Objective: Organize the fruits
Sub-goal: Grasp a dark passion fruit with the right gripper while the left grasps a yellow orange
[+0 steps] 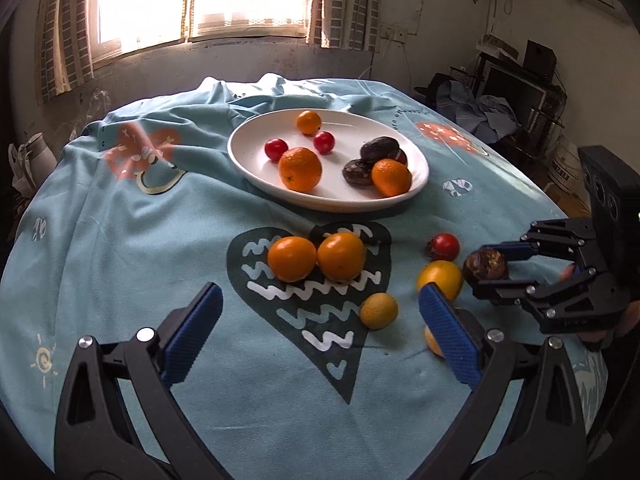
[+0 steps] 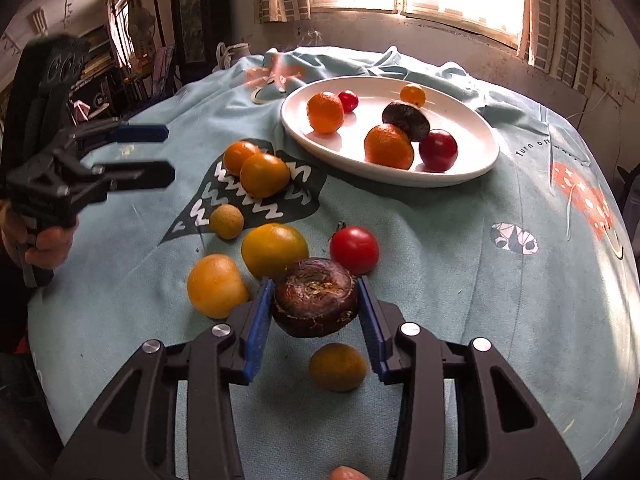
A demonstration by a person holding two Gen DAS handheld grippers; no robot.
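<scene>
My right gripper (image 2: 314, 285) is shut on a dark brown wrinkled fruit (image 2: 316, 304), its blue pads pressing both sides; in the left wrist view the same gripper (image 1: 480, 271) holds that fruit (image 1: 486, 262) just above the cloth at the right. My left gripper (image 1: 320, 300) stands open over the cloth with nothing between its fingers. Ahead of it lie two oranges (image 1: 292, 258) and a small yellow fruit (image 1: 379, 310). A white plate (image 1: 248, 160) at the back carries oranges, red tomatoes and dark fruits. A red tomato (image 2: 354, 250) and yellow-orange fruits (image 2: 274, 250) lie beside the held fruit.
A light blue patterned cloth (image 1: 120, 240) covers the round table and bunches up behind the plate. Another small orange fruit (image 2: 337, 367) lies under my right gripper. A wall with a bright window stands beyond the table; furniture clutter (image 1: 512, 92) fills the far right.
</scene>
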